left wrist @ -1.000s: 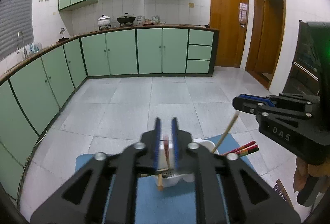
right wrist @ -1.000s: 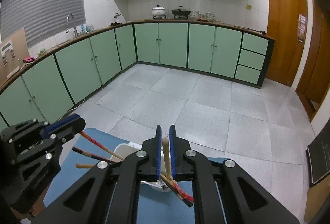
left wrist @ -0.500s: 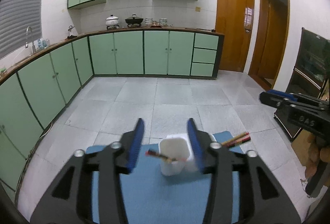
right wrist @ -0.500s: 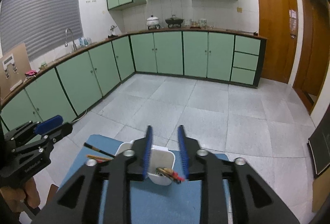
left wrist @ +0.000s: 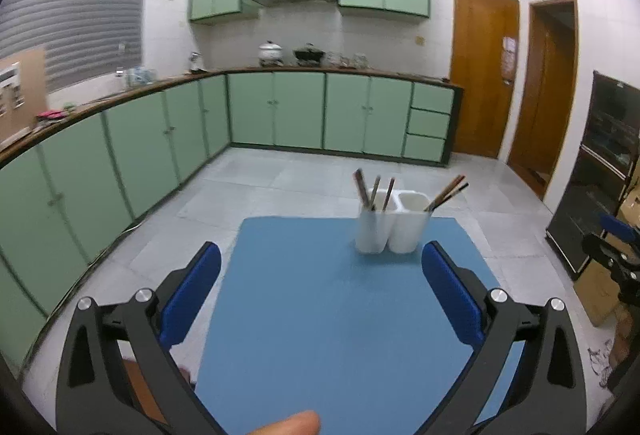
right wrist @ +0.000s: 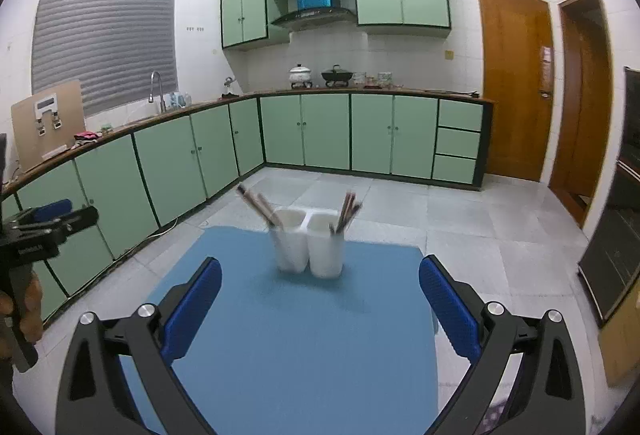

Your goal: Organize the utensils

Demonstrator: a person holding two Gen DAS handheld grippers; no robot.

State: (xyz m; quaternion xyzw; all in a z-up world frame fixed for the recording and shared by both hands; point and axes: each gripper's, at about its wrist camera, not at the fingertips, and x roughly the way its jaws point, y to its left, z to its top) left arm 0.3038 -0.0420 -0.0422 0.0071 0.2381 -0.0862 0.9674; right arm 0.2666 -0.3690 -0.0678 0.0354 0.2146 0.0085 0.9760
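A white two-cup utensil holder (left wrist: pixel 392 227) stands at the far end of the blue table mat (left wrist: pixel 340 315). Chopsticks (left wrist: pixel 374 191) stand in its left cup and more chopsticks (left wrist: pixel 448 191) lean out of its right cup. My left gripper (left wrist: pixel 320 295) is open and empty, well back from the holder. In the right wrist view the holder (right wrist: pixel 308 247) holds chopsticks (right wrist: pixel 260 205) in the left cup and chopsticks (right wrist: pixel 348 209) in the right cup. My right gripper (right wrist: pixel 320 299) is open and empty, also back from it.
Green kitchen cabinets (left wrist: pixel 280 111) line the left and back walls across a tiled floor. A dark oven cabinet (left wrist: pixel 600 171) and cardboard boxes stand at the right. The left gripper's body (right wrist: pixel 40 227) shows at the left of the right wrist view.
Both grippers opened, let go of their chopsticks into the holder's cups, and pulled back and up from the holder.
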